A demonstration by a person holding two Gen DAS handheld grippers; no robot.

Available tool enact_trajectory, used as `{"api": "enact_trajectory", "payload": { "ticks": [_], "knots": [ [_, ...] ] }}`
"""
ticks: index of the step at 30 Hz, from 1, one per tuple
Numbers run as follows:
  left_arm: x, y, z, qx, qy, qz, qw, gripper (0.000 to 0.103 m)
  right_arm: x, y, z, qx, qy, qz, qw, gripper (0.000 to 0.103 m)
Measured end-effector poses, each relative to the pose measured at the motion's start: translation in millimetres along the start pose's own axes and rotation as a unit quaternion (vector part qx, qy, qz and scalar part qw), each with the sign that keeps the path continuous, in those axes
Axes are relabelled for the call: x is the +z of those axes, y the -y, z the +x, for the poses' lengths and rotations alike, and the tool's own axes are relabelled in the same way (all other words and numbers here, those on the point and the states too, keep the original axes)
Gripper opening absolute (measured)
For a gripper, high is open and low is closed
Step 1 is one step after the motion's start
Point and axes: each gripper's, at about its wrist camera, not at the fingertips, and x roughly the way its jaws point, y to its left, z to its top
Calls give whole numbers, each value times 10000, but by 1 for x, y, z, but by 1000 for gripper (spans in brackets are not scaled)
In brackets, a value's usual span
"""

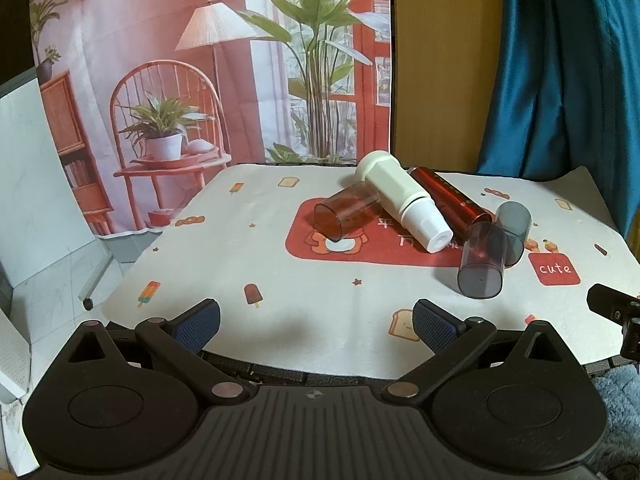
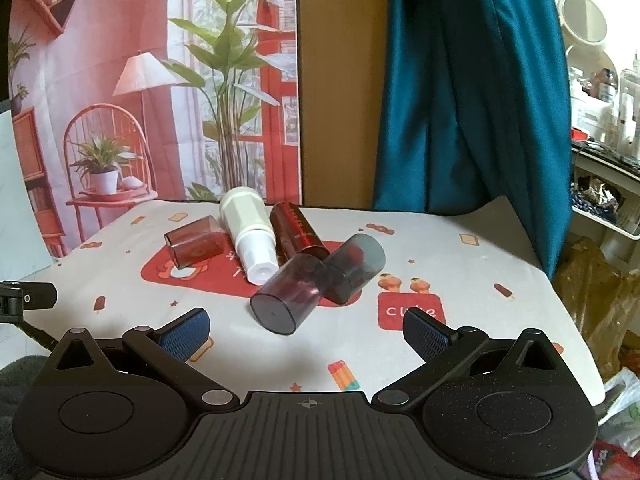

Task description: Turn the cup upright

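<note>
Cups lie tipped over near the middle of the surface (image 1: 280, 312) — none stands up yet. A reddish cup (image 1: 347, 215) lies on its side beside a white bottle (image 1: 404, 206) and a dark red tube (image 1: 448, 200). Closer to the near edge, a smoky cup (image 2: 290, 295) lies with its closed bottom facing us, touching a grey cup (image 2: 356, 274) behind it.

Left tongs (image 1: 316, 326) hang wide open over the near edge, holding nothing. Right tongs (image 2: 306, 330) are wide open too, just in front of the smoky cup.

I think the job is only starting. Next, one pair of tongs should reach in, pinch one cup around its sides, and turn it — open end up.
</note>
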Motion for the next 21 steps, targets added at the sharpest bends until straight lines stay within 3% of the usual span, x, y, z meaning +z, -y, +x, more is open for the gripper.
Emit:
{"api": "enact_trajectory", "payload": {
  "ticks": [21],
  "knots": [
    [-2, -2, 1, -182, 40, -62, 9998, 103, 0, -3, 0, -22, -20, -44, 10000, 103]
  ]
}}
